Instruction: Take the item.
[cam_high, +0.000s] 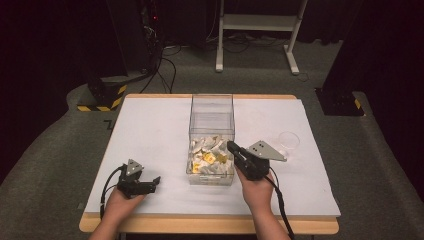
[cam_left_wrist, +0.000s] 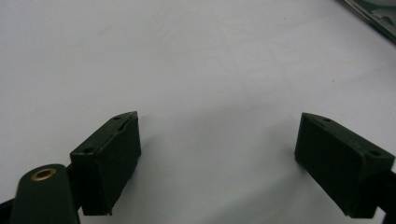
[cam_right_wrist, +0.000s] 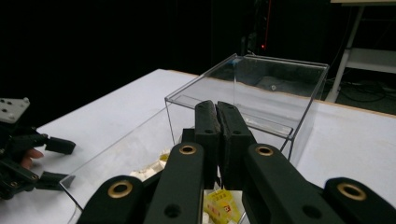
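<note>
clear acrylic box (cam_high: 212, 131) sits mid-table on white table top (cam_high: 150, 135), open at top. bottom layer = small packets (cam_high: 210, 156), white + yellow, loose heap at near end of box.

r gripper (cam_high: 231, 145) at box's near right edge, tips angled in over the rim, above the packets. jaws pressed together, nothing seen between them in right gripper view (cam_right_wrist: 217, 109); yellow packet (cam_right_wrist: 220, 203) lies below, apart from the tips.

l gripper (cam_high: 156, 180) resting low on table, near-left of box, well apart from it. jaws spread wide, only bare white surface between (cam_left_wrist: 217, 135).

small clear cup (cam_high: 289, 140) on table right of box, looks empty, tho hard to be sure.

progress, judged: early. no packet out of box, none gripped. r is poised for a pick but would need to open before going down. left to do: open, descend, pinch a packet, lift out, prob. to cup.
</note>
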